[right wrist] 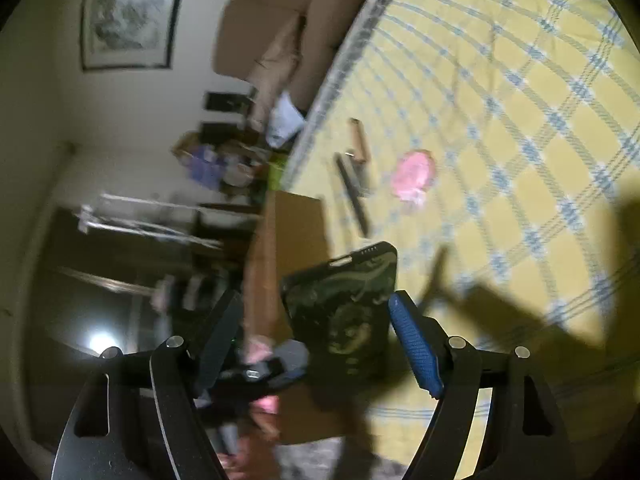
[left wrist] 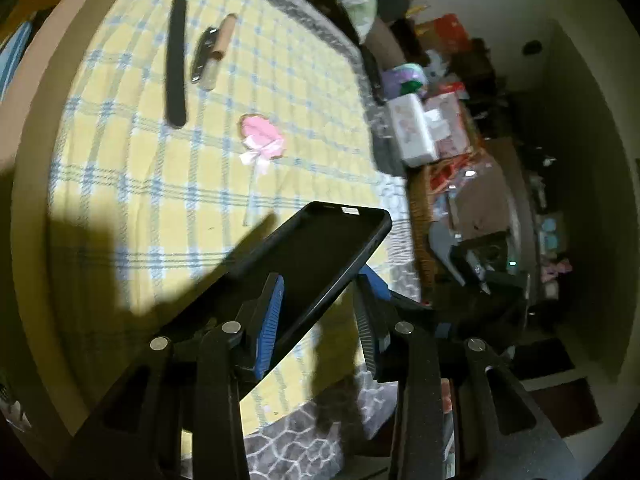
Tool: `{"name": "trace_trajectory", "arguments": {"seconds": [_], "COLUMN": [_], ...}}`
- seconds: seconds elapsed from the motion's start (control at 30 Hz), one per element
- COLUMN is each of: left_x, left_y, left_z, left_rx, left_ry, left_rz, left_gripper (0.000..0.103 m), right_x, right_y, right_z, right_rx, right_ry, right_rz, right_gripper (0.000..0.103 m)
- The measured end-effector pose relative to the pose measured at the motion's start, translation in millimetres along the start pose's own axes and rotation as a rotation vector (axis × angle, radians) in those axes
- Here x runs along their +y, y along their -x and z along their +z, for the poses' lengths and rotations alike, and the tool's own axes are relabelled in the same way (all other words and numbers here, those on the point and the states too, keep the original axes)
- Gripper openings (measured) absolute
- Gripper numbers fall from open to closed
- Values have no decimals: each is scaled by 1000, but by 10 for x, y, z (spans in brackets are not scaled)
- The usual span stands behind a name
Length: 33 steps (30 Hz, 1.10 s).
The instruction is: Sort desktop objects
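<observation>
Phone case (left wrist: 320, 264), a black, shallow, tray-shaped shell of matte rubbery material, is sitting slantwise between the ribbed blue pads of the left gripper (left wrist: 320, 312); its hollow is facing the left wrist camera and nothing is lying in it. The left pad is touching one long edge, the right pad is lying against the other, so the fingers are clamping the case above the yellow checked cloth (left wrist: 120, 168).

In the right wrist view the case's back is showing a dark, swirling greenish print, and the right gripper (right wrist: 316, 340) is standing with its jaws wide apart on either side of it, the pads pressing on nothing.

On the woven cloth, well apart from the case, a long flat black strip (left wrist: 177, 64), a brown cardboard tube (left wrist: 222, 38) touching a small metal tool (left wrist: 203, 56), and a pink bowed lollipop (left wrist: 262, 140) are lying. A brown cardboard box (right wrist: 292, 240) is standing at the cloth's edge; its contents cannot be made out.
</observation>
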<state>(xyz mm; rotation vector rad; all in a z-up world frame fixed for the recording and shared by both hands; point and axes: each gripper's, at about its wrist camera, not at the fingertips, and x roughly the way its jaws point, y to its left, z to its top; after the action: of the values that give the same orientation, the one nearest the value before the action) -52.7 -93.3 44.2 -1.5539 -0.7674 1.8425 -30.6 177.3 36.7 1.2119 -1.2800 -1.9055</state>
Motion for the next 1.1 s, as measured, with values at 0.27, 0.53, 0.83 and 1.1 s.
{"name": "trace_trajectory", "arguments": {"seconds": [0.27,0.53,0.83,1.1], "left_x": [-279,-398,-524,-528], "left_y": [-422,-363,-210,-179], "left_z": [-275,-391,-419,-475], "left_rx": [76,88,84,110], "left_ry": [-305,-358,-423,-455], "left_rz": [489,488,457,431], "left_gripper": [53,55,57,57], "right_x": [-244,-229,-57,-70], "right_y": [-255,-208,-124,-161], "right_z": [-78,-66,-63,-57], "right_rx": [43,48,88,113], "right_ry": [-72,-124,-135,-139], "right_rz": [-24,67,167,160], "right_gripper": [79,80,80,80]}}
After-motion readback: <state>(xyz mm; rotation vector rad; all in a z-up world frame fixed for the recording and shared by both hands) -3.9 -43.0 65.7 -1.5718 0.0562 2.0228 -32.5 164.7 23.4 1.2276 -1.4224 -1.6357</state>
